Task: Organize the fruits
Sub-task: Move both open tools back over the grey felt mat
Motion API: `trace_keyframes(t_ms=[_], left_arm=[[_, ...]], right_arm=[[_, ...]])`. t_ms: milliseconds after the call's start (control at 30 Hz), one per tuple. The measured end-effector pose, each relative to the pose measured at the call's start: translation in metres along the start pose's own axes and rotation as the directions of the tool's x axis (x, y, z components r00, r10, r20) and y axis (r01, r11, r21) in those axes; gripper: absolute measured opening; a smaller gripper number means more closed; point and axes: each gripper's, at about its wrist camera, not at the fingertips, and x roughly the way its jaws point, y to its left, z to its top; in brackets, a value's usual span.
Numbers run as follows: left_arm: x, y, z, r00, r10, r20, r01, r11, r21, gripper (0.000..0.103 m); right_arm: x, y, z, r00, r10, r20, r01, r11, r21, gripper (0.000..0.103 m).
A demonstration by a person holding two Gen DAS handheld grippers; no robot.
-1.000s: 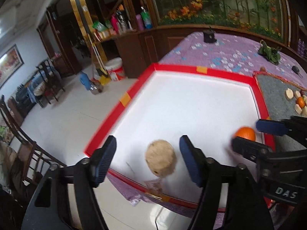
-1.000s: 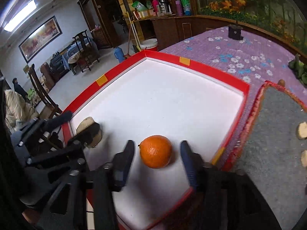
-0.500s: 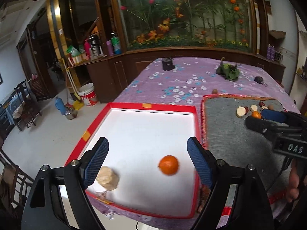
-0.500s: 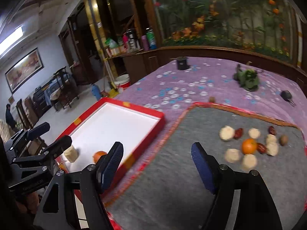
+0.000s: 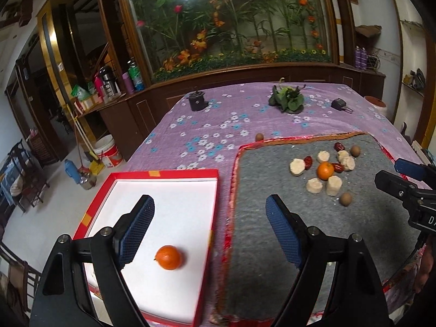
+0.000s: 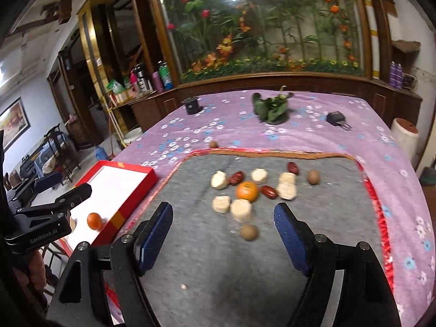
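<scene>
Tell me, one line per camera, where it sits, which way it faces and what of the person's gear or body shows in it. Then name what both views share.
Left wrist: on the left gripper, looking forward and down over the red-rimmed tray and grey mat; own open fingers in front, right gripper at the right edge.
Right wrist: on the right gripper, facing the fruit pile on the mat; own open fingers, left gripper and a hand at left.
Shared: tray, orange in the tray, mat, orange in the pile.
</scene>
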Motion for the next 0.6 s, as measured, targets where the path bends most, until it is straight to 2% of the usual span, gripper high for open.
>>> trace_keyframes(t_ms=[333,600], left_arm=[[0.003,-0.029,0.009,1.000,0.008,-0.004,-0.008,0.999,0.051,0.084],[0.011,-0.040,0.009,1.000,0.008,-0.020,-0.007,0.998,0.065,0.084]], right_arm=[[-0.009,-0.033,-0.001,1.000,-0.001,0.015,0.000,0.998,0.064,0.079],[-0.006,-0.039,-0.005,1.000,0.008,0.005,-0.009,0.996,0.094,0.079]])
